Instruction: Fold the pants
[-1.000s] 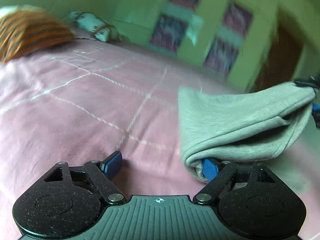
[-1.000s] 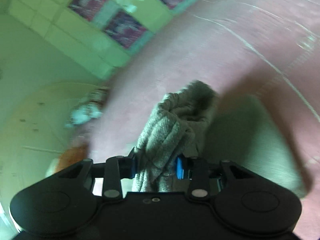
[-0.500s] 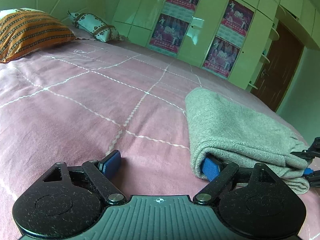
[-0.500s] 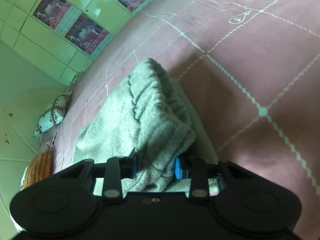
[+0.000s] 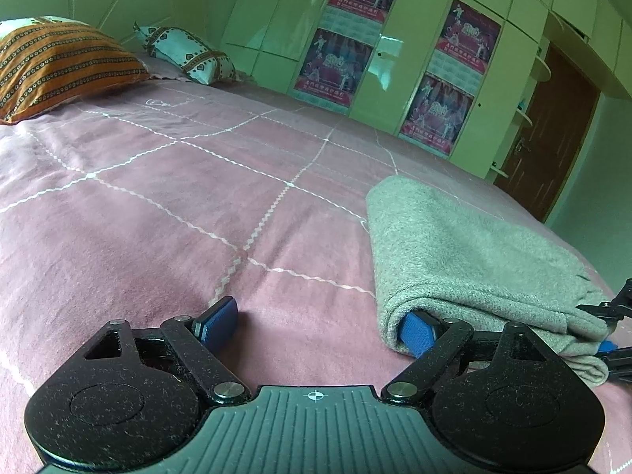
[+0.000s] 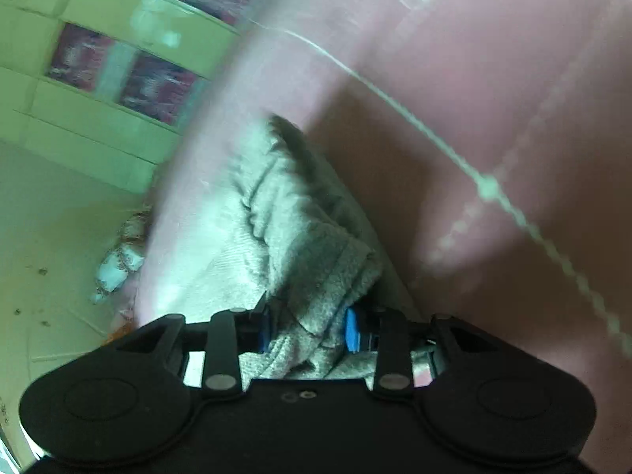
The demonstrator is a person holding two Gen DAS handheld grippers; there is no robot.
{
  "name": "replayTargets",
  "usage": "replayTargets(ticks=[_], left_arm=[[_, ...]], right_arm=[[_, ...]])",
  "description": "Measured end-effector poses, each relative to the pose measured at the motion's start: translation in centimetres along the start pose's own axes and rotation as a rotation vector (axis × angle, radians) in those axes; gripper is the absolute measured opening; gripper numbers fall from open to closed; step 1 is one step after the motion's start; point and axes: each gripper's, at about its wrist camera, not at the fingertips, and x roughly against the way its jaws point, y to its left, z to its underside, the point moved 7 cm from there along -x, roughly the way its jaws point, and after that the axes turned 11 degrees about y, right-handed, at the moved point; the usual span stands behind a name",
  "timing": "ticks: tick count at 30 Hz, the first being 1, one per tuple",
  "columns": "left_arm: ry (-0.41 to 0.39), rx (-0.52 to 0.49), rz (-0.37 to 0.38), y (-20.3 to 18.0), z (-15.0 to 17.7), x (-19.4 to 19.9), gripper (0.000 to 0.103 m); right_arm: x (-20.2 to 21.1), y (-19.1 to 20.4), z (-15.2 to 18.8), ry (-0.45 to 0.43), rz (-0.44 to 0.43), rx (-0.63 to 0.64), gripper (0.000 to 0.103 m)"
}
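Left gripper (image 5: 318,322) spread wide, one blue pad under folded grey fleece pants (image 5: 466,252). Right gripper (image 6: 306,328) clamped on bunched pants edge.

Home bedroom. Pink quilted bedspread (image 5: 166,213) with white stitched grid filling the view. Orange striped pillow (image 5: 59,65) at 10 o'clock, white patterned pillow (image 5: 189,55) at 11. Pale green built-in wardrobe (image 5: 418,51) with posters (image 5: 347,27) at 12 to 1, brown wooden door (image 5: 553,134) at 2.
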Motion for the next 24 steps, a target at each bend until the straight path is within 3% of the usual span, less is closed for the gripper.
replayTargets(ticks=[6, 9, 11, 15, 19, 24], left_arm=[[0.004, -0.011, -0.001, -0.1, 0.0, 0.0, 0.087], [0.009, -0.033, -0.008, -0.2, 0.2, 0.3, 0.087], [0.018, -0.056, -0.019, -0.2, 0.5, 0.7, 0.087], [0.031, -0.101, -0.06, -0.2, 1.0, 1.8, 0.087], [0.03, -0.085, -0.081, 0.2, 1.1, 3.0, 0.087], [0.016, -0.043, -0.107, 0.9, 0.6, 4.4, 0.087]], right_arm=[[-0.4, -0.7, -0.2, 0.013, -0.011, -0.009, 0.027], [0.2, -0.2, -0.2, 0.02, -0.044, -0.025, 0.036], [1.3, -0.7, -0.2, -0.012, -0.037, -0.01, 0.043], [3.8, -1.1, 0.6, -0.068, -0.026, 0.061, 0.045], [6.7, -1.5, 0.6, -0.149, -0.054, 0.087, 0.046], [7.3, 0.9, 0.3, -0.16, -0.097, 0.148, 0.046]])
